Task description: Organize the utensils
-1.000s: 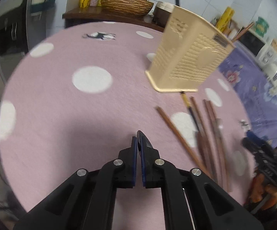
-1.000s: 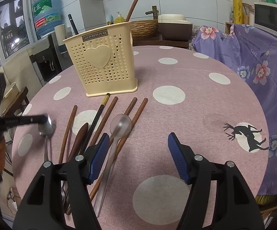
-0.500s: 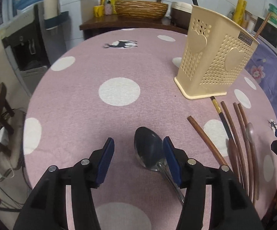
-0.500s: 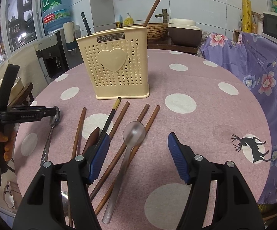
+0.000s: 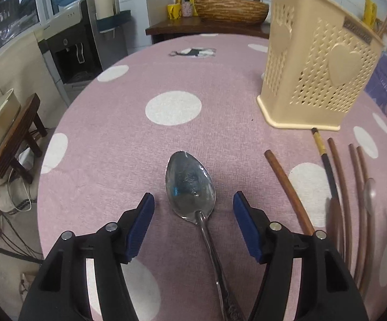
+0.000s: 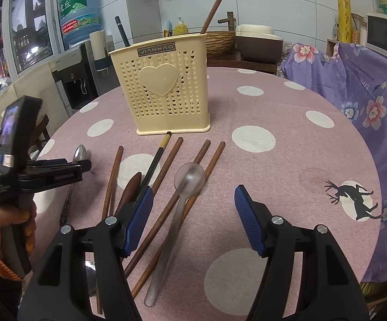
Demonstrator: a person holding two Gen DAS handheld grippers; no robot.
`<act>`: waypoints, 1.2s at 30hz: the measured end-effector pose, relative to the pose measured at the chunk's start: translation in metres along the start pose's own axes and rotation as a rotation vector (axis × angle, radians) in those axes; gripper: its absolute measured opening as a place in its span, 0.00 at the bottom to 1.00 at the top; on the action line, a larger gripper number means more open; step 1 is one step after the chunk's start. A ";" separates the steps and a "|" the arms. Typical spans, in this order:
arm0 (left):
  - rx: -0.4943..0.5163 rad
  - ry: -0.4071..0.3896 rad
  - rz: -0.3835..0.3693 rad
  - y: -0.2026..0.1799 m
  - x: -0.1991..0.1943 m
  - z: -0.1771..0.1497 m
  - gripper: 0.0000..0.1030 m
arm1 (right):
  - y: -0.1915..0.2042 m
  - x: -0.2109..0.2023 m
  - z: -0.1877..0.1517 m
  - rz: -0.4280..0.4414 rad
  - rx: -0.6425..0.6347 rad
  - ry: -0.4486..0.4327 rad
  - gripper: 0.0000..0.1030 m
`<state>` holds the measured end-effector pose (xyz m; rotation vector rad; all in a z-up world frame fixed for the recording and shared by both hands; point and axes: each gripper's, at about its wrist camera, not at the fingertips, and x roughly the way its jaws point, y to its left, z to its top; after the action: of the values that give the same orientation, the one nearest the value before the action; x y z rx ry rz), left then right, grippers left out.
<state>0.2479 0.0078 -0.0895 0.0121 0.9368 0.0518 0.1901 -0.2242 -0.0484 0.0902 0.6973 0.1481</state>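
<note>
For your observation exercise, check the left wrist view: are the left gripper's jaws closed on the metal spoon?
No, the left gripper has its jaws wide apart, with the metal spoon lying untouched between them.

Utensils laid out in front of the holder

My right gripper (image 6: pixel 193 220) hangs wide open above the pink dotted tablecloth (image 6: pixel 287 165), over a pale plastic spoon (image 6: pixel 185 187) lying across brown chopsticks (image 6: pixel 166 176). The cream utensil holder (image 6: pixel 168 91) stands upright beyond them with two sticks in it. At left, my left gripper (image 6: pixel 85 164) hangs over a metal spoon (image 6: pixel 79 153) lying on the cloth.
</note>
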 end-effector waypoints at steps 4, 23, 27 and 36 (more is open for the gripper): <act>-0.003 0.000 0.007 -0.001 0.003 0.006 0.54 | -0.003 0.002 -0.001 -0.003 0.009 0.009 0.62; -0.062 -0.183 -0.104 0.026 -0.056 0.026 0.37 | 0.047 0.018 0.028 0.165 -0.124 0.061 0.58; -0.080 -0.274 -0.125 0.035 -0.085 0.027 0.37 | 0.074 0.037 0.037 0.191 -0.199 0.108 0.54; -0.103 -0.327 -0.144 0.045 -0.100 0.024 0.37 | 0.118 0.096 0.046 0.170 -0.296 0.276 0.31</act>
<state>0.2067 0.0485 0.0069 -0.1387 0.6051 -0.0350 0.2798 -0.0935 -0.0579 -0.1581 0.9354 0.4311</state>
